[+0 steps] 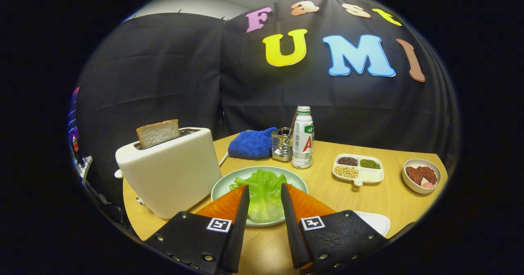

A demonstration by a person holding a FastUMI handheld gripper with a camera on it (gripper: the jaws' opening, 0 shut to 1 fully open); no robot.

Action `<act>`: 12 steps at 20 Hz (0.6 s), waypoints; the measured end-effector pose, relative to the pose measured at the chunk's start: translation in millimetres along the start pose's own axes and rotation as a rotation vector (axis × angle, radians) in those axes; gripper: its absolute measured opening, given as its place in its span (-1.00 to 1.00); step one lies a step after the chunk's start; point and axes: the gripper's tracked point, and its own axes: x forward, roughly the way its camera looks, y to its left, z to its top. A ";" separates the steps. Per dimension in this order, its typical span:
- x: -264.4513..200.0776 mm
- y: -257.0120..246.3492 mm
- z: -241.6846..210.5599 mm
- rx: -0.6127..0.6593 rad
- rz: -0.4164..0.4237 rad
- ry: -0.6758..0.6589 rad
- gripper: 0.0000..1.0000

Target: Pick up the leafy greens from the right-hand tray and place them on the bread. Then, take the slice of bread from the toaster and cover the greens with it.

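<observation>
Hovering over the pale green plate (221, 189), the hand-held gripper (264, 191) has its fingers spread apart and grasps nothing. The leafy greens (264, 193) lie on the plate, between the fingers. A slice of bread (157, 132) stands upright in the white toaster (172, 172), beside the plate on the surface (327, 197).

The gripper (264, 189) has dark, perhaps leathery, screw-studded mounts; each carries a square black-and-white marker.
</observation>
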 end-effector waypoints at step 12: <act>-39.3 89.4 48.0 0.019 -0.065 -0.146 -0.05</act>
